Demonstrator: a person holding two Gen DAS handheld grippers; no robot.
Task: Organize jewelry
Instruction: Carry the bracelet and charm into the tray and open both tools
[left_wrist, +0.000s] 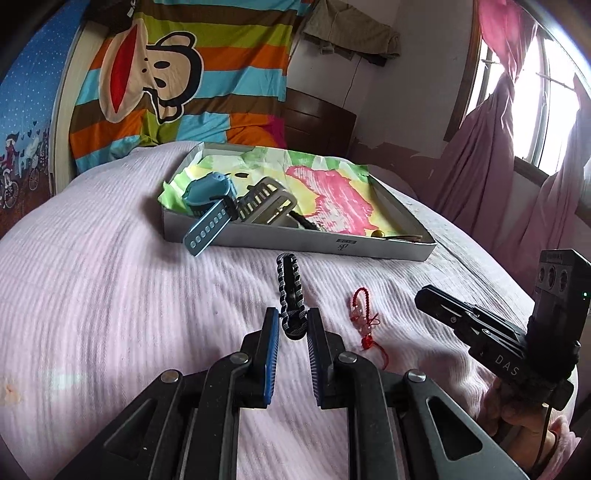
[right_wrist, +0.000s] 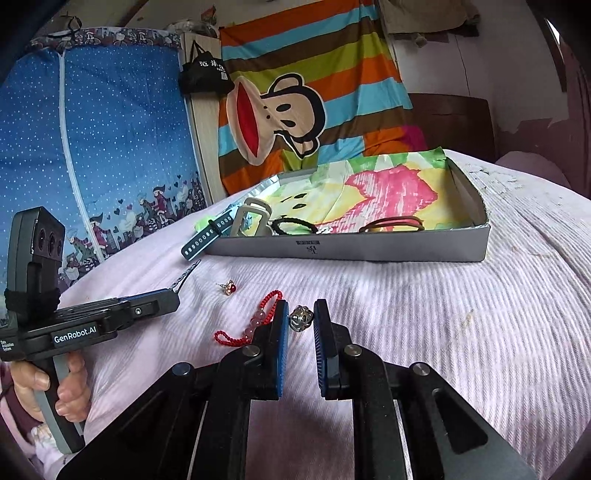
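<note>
watches (left_wrist: 236, 199) in tray (left_wrist: 295, 245), bracelet (left_wrist: 291, 295) in front

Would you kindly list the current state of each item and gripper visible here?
Left gripper: open, fingers either side of the black braided bracelet's end.
Black braided bracelet: lying on the pink bedspread, outside the box.
Right gripper: open, around the small silver bell.
Small silver bell: on the bedspread between the fingers.
Red cord charm with pink beads: on the bedspread.
Grey cardboard box: open, lidless.
Blue watch: in box, strap hanging over the wall.
</note>
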